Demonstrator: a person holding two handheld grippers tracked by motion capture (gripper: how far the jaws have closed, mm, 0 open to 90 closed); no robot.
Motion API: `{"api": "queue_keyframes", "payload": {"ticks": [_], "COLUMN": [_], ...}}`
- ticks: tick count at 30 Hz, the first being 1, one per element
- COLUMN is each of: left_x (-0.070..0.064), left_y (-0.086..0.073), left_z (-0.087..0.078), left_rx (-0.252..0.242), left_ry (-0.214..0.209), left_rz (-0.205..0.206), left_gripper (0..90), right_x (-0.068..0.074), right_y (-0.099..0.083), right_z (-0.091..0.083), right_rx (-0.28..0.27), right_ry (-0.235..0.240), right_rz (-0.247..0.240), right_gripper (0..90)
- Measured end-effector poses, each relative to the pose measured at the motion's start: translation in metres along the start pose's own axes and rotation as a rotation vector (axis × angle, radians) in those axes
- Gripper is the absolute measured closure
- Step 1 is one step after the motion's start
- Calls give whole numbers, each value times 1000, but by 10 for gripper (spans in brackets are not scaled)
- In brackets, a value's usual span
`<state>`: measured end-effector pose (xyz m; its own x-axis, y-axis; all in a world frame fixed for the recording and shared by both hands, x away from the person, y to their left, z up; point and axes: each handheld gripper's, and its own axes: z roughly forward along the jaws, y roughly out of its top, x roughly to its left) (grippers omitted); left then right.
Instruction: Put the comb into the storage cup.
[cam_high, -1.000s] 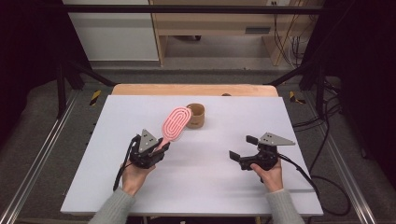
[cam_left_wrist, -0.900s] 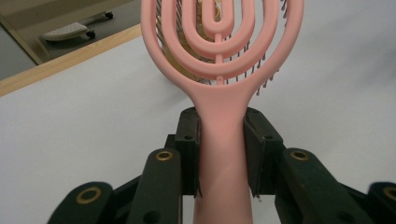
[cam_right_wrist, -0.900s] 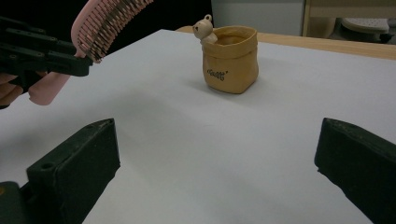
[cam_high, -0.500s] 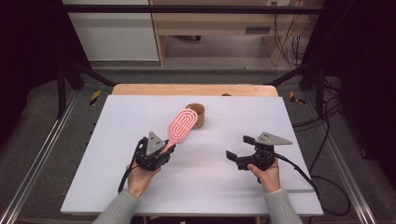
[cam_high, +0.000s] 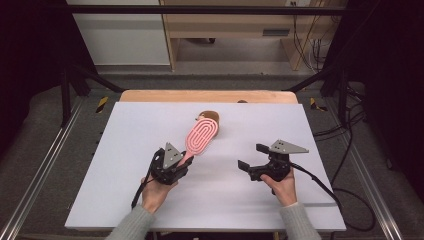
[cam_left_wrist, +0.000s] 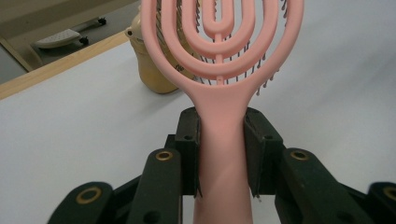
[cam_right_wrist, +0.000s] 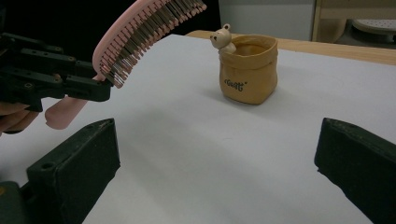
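Brush (cam_high: 202, 138) pinched by its handle in left gripper (cam_high: 176, 163), head pointing up toward pouch (cam_high: 210, 120) just beyond. Right gripper (cam_high: 251, 161) spread, empty, farther off.

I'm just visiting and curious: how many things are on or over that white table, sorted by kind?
Hairbrushes: 1, the pink hairbrush, held up by the left gripper.
Pouches: 1, the tan pouch with a small bear figure at its rim.
Hand-held grippers: 2, counting the right gripper, which is open.
Total: 4.
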<state>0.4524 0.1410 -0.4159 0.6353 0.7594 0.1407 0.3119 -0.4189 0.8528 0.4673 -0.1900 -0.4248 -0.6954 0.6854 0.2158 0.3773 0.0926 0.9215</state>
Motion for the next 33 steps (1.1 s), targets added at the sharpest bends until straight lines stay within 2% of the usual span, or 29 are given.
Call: {"api": "queue_keyframes", "payload": {"ticks": [6,16,33], "left_x": [-2,-8,-28], "left_y": [3,5,5], "left_z": [0,4,14], "left_rx": [-18,-17,-32], "left_ry": [2,0,-3], "left_rz": [-16,-16,-40], "left_gripper": [697,697,697], "right_x": [4,10,16], "right_y": [3,10,13], "right_z": [4,11,19], "right_rx": [2,-9,-24], "right_ry": [4,18,36], "right_rz": [9,16,55], "right_gripper": [4,8,20]}}
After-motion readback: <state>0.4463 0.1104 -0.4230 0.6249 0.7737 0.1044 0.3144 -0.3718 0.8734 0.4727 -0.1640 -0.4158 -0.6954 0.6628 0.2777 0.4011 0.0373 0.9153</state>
